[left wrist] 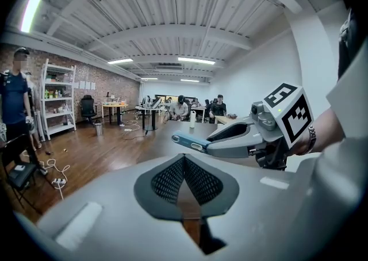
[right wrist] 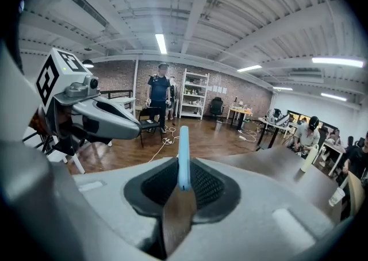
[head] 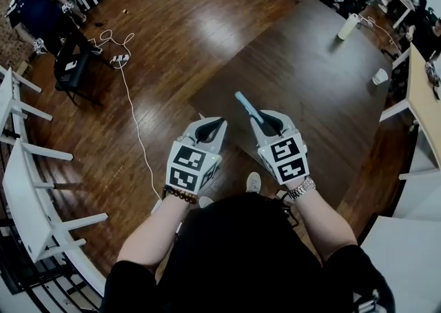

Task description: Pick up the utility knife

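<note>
The utility knife (head: 244, 103) is slim and light blue, and it sticks out forward from my right gripper (head: 267, 124), which is shut on its rear part. In the right gripper view the knife (right wrist: 183, 156) stands on edge between the mesh pads of that gripper (right wrist: 183, 180). My left gripper (head: 210, 127) hovers beside it on the left, its jaws shut with nothing between them (left wrist: 184, 162). From the left gripper view the knife (left wrist: 190, 141) pokes leftwards out of the right gripper (left wrist: 230, 139). Both grippers hang above the near corner of the dark brown table (head: 310, 77).
A white bottle (head: 348, 26) and a white cup (head: 380, 76) stand at the table's far right. A white cable (head: 131, 105) runs over the wooden floor at left, past a black chair (head: 72, 70). White racks (head: 21, 167) line the left edge. People are at the far corners.
</note>
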Motion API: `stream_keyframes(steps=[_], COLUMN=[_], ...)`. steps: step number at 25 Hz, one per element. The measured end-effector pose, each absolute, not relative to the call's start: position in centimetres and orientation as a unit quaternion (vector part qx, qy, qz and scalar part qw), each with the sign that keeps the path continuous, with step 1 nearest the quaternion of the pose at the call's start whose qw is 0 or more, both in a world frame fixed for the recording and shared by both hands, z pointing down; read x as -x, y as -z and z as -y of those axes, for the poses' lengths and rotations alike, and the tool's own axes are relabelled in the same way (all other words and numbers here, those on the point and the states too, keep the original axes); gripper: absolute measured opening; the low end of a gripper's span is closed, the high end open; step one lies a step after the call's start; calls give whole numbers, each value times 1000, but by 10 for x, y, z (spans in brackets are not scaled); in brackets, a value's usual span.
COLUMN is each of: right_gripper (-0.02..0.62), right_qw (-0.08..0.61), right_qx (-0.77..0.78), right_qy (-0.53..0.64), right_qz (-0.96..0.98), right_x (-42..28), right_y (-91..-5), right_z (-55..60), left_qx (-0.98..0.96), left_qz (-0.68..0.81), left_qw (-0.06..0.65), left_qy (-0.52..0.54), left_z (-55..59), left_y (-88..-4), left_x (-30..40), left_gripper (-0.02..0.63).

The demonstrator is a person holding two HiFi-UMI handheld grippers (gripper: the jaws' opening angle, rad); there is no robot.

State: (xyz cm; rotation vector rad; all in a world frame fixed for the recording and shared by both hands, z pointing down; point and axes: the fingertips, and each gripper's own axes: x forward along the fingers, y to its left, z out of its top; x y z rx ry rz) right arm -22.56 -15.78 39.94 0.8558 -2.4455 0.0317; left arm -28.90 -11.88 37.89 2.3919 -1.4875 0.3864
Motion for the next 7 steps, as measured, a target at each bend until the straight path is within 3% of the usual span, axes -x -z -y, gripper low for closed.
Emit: stream_keyframes(steps=[7], right_gripper=[60], right_qw=[268], right_qx=[-321], right_qy=[-9], right_qz=[908], right_x=[227], right_y=[-395], right_z=[158], left_qx=[-835], left_qz=[514], left_qw=[143], left_qy=[-135], left_z=[120], left_y=[-375], left_x=[287], left_gripper=[17])
